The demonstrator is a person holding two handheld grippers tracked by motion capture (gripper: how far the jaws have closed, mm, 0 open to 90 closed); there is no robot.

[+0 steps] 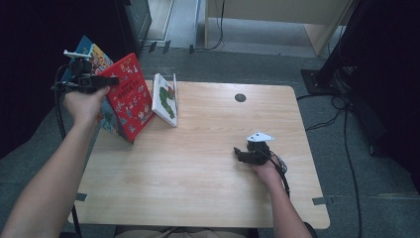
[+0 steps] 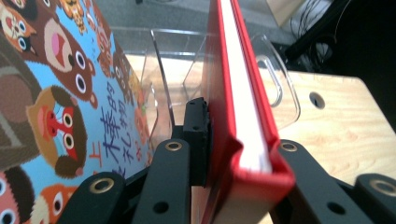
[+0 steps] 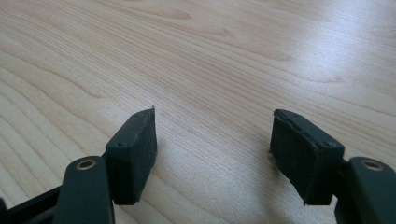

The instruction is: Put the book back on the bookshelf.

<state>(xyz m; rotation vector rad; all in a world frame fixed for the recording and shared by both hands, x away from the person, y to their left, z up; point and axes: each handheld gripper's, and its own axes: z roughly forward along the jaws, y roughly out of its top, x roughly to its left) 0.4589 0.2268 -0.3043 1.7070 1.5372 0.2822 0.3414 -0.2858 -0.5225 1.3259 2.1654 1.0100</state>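
A red picture book (image 1: 130,96) stands tilted at the table's left edge, and my left gripper (image 1: 106,79) is shut on its upper edge. In the left gripper view the red book (image 2: 233,93) runs edge-on between the jaws, with the left pad (image 2: 198,135) pressed on its cover. The other pad is hidden behind the book. A blue animal book (image 1: 94,54) leans just behind it (image 2: 56,93). At the table's right my right gripper (image 1: 239,152) rests low and open. Only bare wood lies between its pads (image 3: 212,149).
A white book with a green picture (image 1: 165,99) stands upright right of the red one. A clear plastic book rack (image 2: 280,93) sits beyond the jaws. The wooden table (image 1: 198,163) has a round cable hole (image 1: 240,97) near its far edge. Cables trail on the floor at right.
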